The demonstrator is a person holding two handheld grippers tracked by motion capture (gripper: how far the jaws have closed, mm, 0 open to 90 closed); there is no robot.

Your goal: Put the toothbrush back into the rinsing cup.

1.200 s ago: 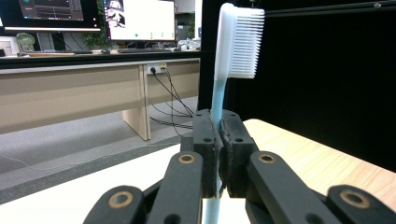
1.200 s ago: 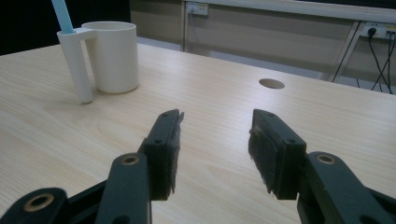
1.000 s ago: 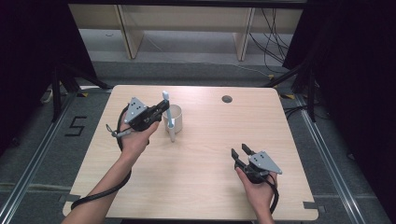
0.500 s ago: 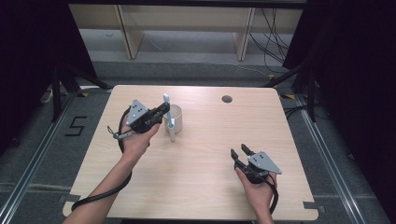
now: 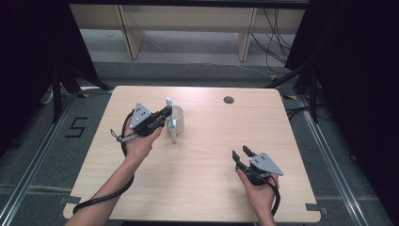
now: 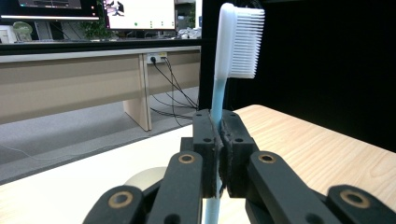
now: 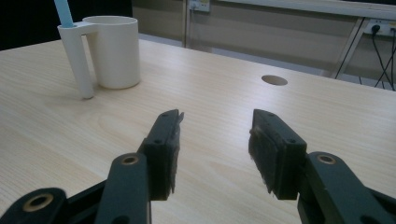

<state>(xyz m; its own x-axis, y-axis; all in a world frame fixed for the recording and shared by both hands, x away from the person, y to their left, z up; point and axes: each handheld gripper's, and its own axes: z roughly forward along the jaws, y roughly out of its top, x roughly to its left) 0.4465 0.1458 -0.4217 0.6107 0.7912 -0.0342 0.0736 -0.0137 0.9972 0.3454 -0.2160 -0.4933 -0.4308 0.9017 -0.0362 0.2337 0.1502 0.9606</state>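
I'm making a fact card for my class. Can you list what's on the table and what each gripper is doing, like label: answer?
Table: light wooden table with a round hole near its far edge
Cup: cream plastic cup with a tube-shaped side holder
Toothbrush: white-headed toothbrush with a light blue handle, upright, bristles on top, lower end in the holder
Left gripper: shut on the toothbrush handle
Right gripper: open, holding nothing, low over the table

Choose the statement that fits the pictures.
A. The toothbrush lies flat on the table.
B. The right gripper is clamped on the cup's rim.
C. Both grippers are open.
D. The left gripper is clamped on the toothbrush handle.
D: in the left gripper view the left gripper pinches the upright toothbrush by its blue handle.
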